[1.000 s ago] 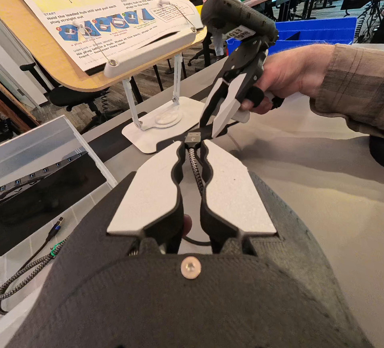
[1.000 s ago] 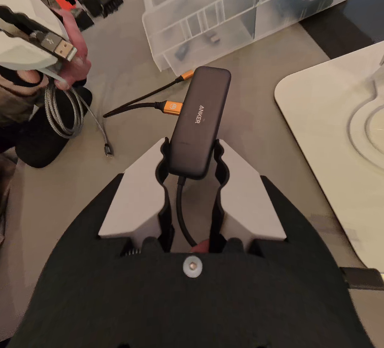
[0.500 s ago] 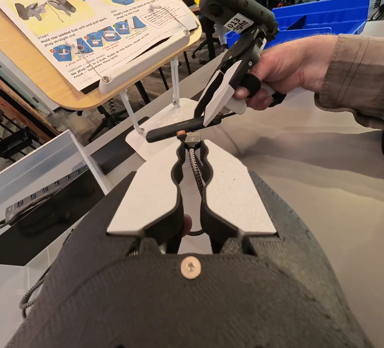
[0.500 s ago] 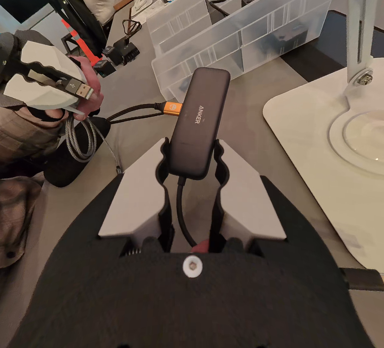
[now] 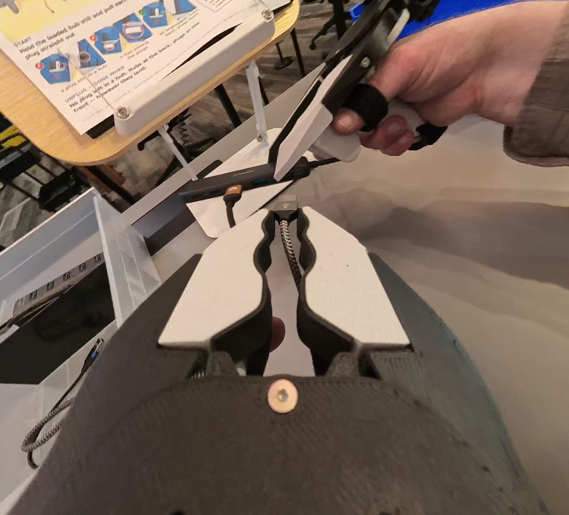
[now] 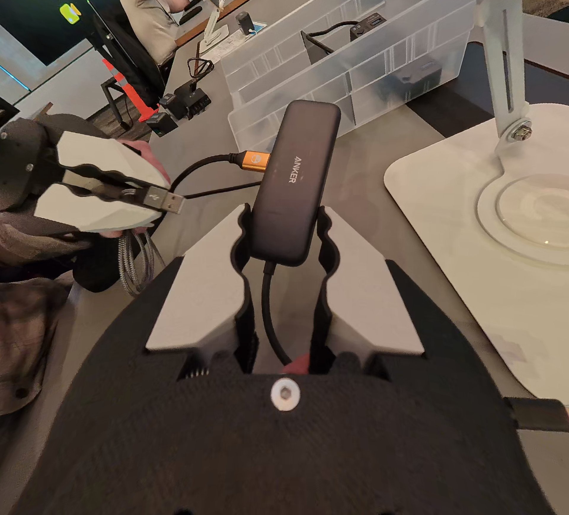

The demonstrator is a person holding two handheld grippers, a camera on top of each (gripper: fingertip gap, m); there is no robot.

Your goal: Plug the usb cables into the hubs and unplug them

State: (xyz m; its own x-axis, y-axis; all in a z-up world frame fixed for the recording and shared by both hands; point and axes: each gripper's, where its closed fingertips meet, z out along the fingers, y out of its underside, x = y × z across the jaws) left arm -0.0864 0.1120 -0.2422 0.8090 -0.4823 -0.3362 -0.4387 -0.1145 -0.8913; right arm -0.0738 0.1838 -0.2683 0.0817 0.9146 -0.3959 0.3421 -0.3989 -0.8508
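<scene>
Right now the left tool [image 5: 284, 217] is clenched on the braided usb cable [image 5: 289, 249], its fingers [image 5: 229, 281] pinching just behind the silver plug [image 5: 286, 203], which sticks out past the tips. The braid runs back between the fingers and loops down below the tool near the person's sleeve in the right wrist view.

Just ahead of that plug, held above the grey bench [image 5: 462, 254], the right tool [image 6: 281, 211] grips the near end of the slim dark hub [image 6: 292, 183]; the hub's own black lead trails back between its fingers. The hub juts forward from the tool, roughly level. 1 orange-collared cable [image 6: 254, 161] is already seated in the hub's left side, nearer the far end, and hangs down toward the bench.

The silver plug is close to the hub's side but apart from it, pointing at the stretch between the orange connector and the right tool's tips.

Beyond the hub, to the left tool's front-left, sits a clear plastic bin [image 6: 354, 69] holding other hubs. A white stand base [image 6: 462, 223] lies to the right tool's right, carrying an instruction sheet [image 5: 107, 23] on a wooden board above.
</scene>
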